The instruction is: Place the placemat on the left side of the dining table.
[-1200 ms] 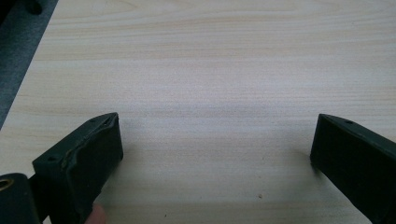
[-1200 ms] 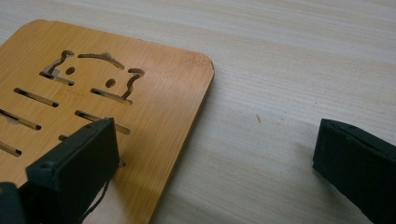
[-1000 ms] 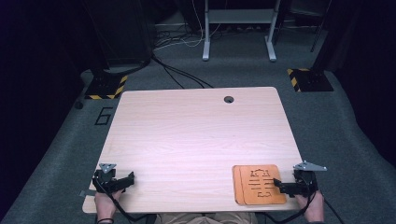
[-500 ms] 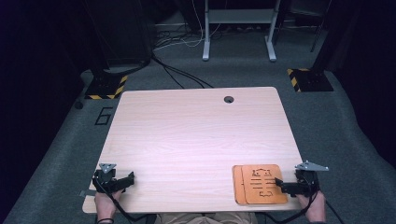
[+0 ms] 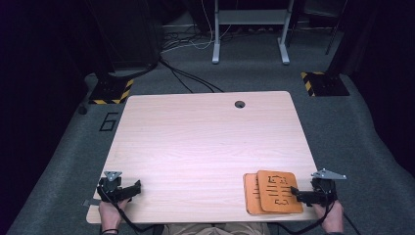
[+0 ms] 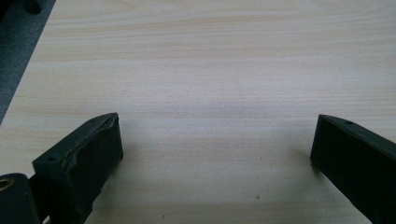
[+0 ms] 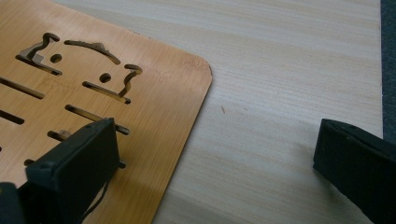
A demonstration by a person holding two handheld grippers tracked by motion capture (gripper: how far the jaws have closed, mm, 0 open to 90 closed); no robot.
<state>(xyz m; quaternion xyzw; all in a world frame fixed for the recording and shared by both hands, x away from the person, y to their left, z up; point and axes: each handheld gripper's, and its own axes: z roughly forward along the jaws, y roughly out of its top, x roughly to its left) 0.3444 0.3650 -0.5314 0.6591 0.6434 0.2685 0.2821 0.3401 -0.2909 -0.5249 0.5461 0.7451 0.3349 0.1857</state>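
Two thin orange-brown wooden boards lie stacked at the front right of the light wood table point(image 5: 205, 142). The top board point(image 5: 279, 191) has cut-out slots and sits offset to the right of the lower board point(image 5: 249, 196). My right gripper point(image 5: 295, 192) is at the top board's right edge. In the right gripper view it point(image 7: 217, 140) is open, with one jaw over the board point(image 7: 159, 88) and the other over bare table. My left gripper point(image 5: 137, 186) rests at the front left corner. In its own view it point(image 6: 215, 135) is open over bare wood.
A round cable hole point(image 5: 240, 104) sits near the table's far edge. Grey carpet point(image 7: 388, 70) borders the table's right edge close to my right gripper. Beyond the table are cables point(image 5: 186, 76), a metal stand point(image 5: 249, 29) and black-and-yellow striped bases point(image 5: 323, 83).
My right gripper has shifted slightly to the right, and the top board now sits a little further right of the lower one. The left gripper has not moved.
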